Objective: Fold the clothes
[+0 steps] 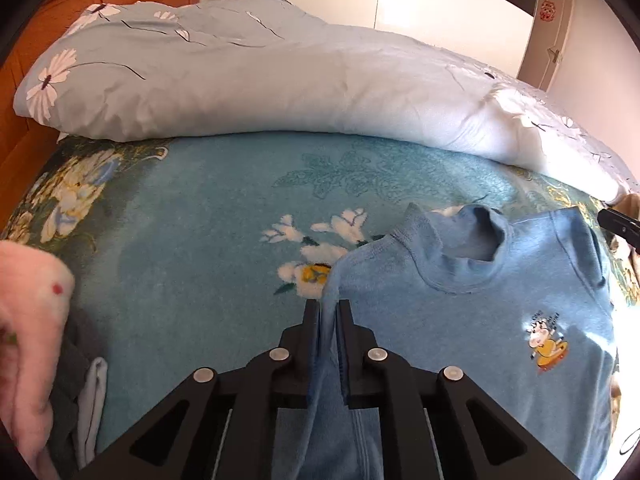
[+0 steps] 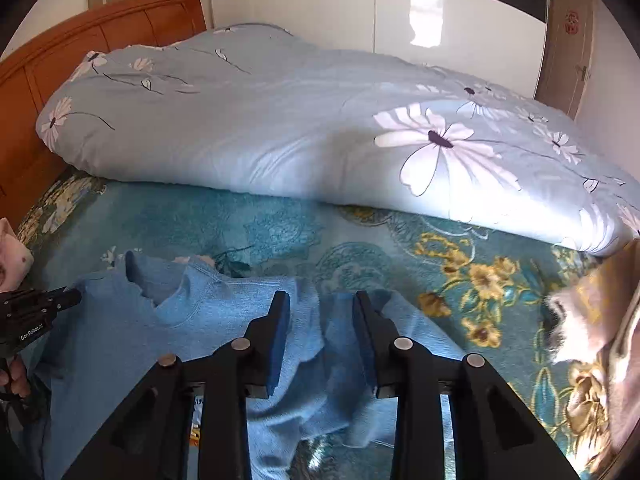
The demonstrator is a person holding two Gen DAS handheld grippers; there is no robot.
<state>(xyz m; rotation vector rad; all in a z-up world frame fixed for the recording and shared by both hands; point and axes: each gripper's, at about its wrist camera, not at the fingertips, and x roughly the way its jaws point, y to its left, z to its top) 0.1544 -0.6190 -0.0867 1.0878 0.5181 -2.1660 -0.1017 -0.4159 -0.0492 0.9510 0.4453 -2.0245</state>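
A light blue sweatshirt (image 1: 460, 320) with a small cartoon print lies front up on the teal floral blanket (image 1: 200, 220), collar toward the duvet. My left gripper (image 1: 329, 306) is shut on the sweatshirt's left shoulder and sleeve edge, which runs up between its fingers. In the right wrist view the sweatshirt (image 2: 132, 344) lies at lower left, and my right gripper (image 2: 322, 300) is open just above its right shoulder and sleeve. The left gripper (image 2: 60, 300) shows at that view's left edge.
A folded pale blue flowered duvet (image 2: 280, 120) lies across the far side of the bed, against an orange wooden headboard (image 2: 80, 32). A pink cloth (image 1: 28, 320) and grey garments (image 1: 88, 400) lie at the left. Tan and white fabric (image 2: 600, 320) lies at the right.
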